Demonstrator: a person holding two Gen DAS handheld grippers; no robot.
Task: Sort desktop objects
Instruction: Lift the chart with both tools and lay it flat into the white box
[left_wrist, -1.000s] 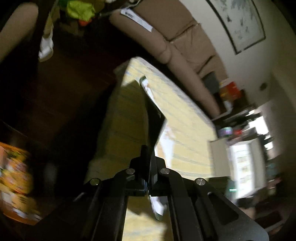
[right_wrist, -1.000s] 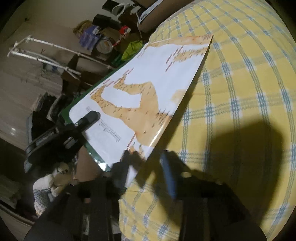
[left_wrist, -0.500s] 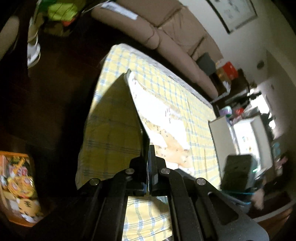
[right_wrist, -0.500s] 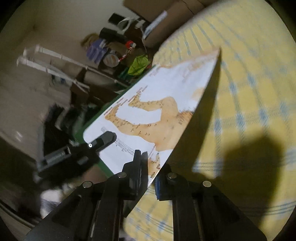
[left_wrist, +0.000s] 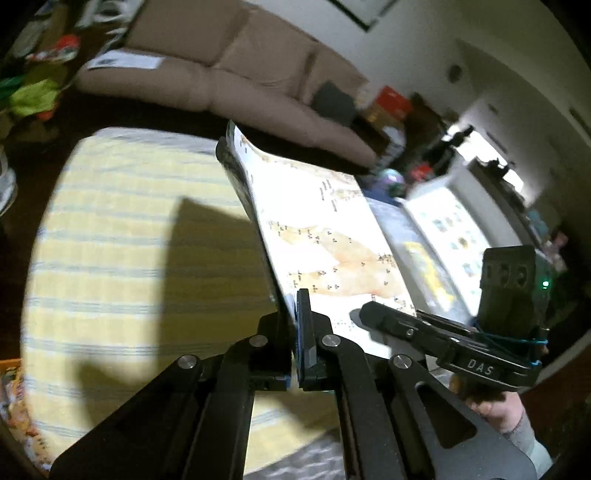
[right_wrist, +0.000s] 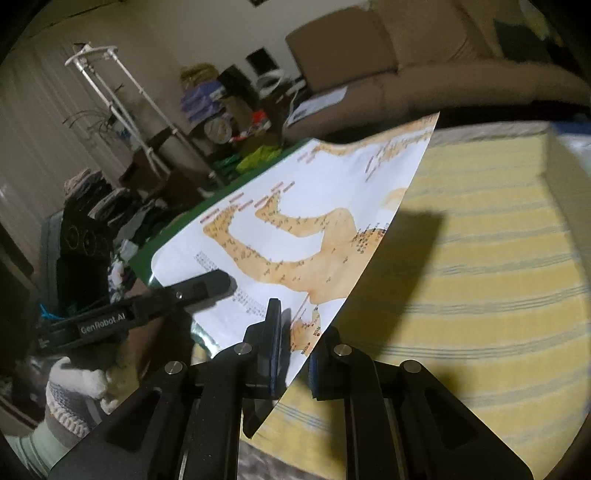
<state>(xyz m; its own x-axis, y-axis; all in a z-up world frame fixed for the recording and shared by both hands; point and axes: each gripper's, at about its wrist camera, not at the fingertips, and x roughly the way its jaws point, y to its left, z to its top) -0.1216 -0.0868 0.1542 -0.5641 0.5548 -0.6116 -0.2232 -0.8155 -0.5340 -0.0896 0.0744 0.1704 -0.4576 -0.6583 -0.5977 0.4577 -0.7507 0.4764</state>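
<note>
Both tools grip one chart (left_wrist: 325, 236). The left tool (left_wrist: 295, 332) and right tool (right_wrist: 295, 343) pinch its near edge, above the yellow-clothed counter (right_wrist: 480, 258).

- The yellow-checked table (right_wrist: 480, 277) lies bare beneath the lifted chart (right_wrist: 314, 221); a gripper could pass under or right of the sheet.
- The chart, tilted, blocks the space between the left gripper (left_wrist: 295, 332) and right gripper (right_wrist: 295, 350).
- The sofa (left_wrist: 229, 85) closes off the table's far side.
- Clutter (right_wrist: 221, 110) crowds the floor beyond the chart's left edge.
</note>
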